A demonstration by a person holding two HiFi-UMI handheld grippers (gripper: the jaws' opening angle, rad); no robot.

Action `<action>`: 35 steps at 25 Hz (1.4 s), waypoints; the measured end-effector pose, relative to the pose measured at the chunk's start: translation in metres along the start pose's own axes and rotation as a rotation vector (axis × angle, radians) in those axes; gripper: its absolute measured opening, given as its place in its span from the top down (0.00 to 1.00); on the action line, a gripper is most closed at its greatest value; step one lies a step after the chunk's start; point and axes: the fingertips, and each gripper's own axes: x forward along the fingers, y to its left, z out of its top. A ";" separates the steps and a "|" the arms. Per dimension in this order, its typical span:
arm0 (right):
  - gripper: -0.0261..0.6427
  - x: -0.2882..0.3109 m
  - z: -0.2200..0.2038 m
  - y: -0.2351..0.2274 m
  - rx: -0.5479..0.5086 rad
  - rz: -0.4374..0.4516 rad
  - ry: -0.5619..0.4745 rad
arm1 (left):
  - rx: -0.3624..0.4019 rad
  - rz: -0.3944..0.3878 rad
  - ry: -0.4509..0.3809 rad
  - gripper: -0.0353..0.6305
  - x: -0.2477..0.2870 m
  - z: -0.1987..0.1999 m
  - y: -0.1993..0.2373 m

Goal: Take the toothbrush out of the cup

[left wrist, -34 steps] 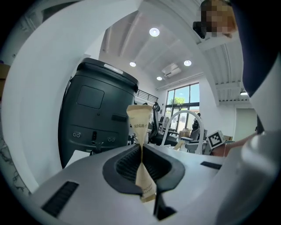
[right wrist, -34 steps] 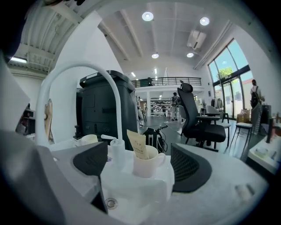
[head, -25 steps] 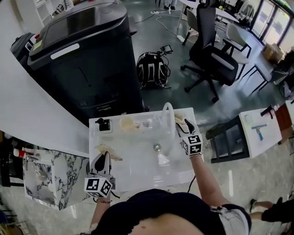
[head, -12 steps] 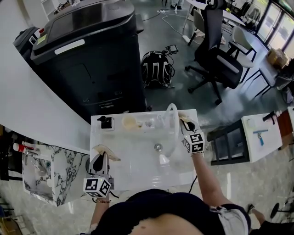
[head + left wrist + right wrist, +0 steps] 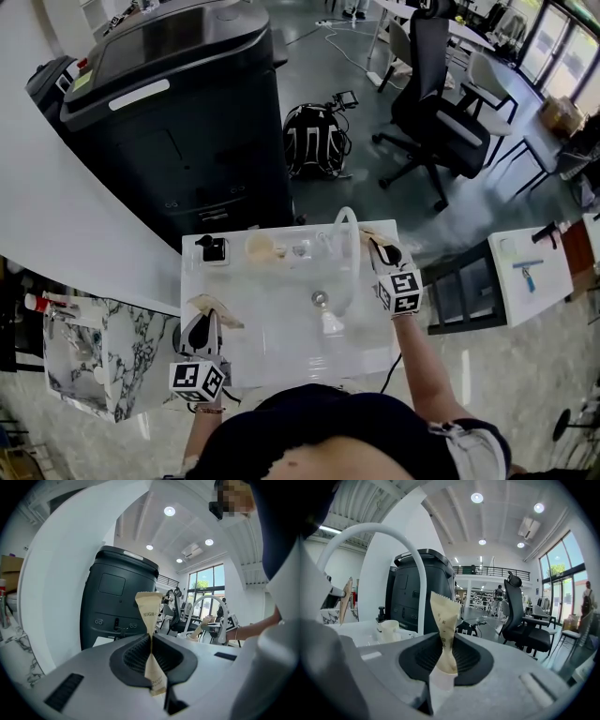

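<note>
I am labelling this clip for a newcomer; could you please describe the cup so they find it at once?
Start at the white sink unit next to the black machine. Along its back edge, the cup stands between the black pump bottle and the arched white tap, the only cream, round, open vessel there.

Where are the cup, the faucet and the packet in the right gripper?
cup (image 5: 389, 629): right gripper view, side wall.
faucet (image 5: 422, 597): right gripper view, descending spout.
packet (image 5: 443, 617): right gripper view, creased upper half.

White washbasin top (image 5: 281, 361) with cup (image 5: 262, 248)
</note>
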 end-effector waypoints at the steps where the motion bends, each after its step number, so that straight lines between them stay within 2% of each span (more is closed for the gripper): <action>1: 0.86 -0.004 0.004 -0.001 0.009 -0.005 -0.010 | -0.002 -0.002 0.000 0.92 0.000 0.000 -0.001; 11: 0.86 -0.066 0.051 -0.011 0.111 -0.076 -0.158 | 0.005 -0.048 -0.011 0.92 0.002 0.002 -0.012; 14: 0.86 -0.089 0.058 -0.015 0.167 -0.108 -0.194 | 0.018 -0.064 -0.015 0.92 0.004 0.004 -0.015; 20: 0.86 -0.131 0.064 -0.015 0.197 -0.153 -0.231 | 0.044 -0.095 -0.028 0.92 0.009 0.007 -0.023; 26: 0.86 -0.166 0.047 0.002 0.209 -0.180 -0.201 | 0.064 -0.122 -0.043 0.92 0.016 0.010 -0.032; 30: 0.86 -0.179 0.013 0.012 0.264 -0.220 -0.141 | 0.106 -0.167 -0.021 0.92 0.019 0.002 -0.048; 35: 0.86 -0.189 -0.016 0.023 0.316 -0.251 -0.092 | 0.095 -0.215 -0.014 0.92 0.023 -0.004 -0.068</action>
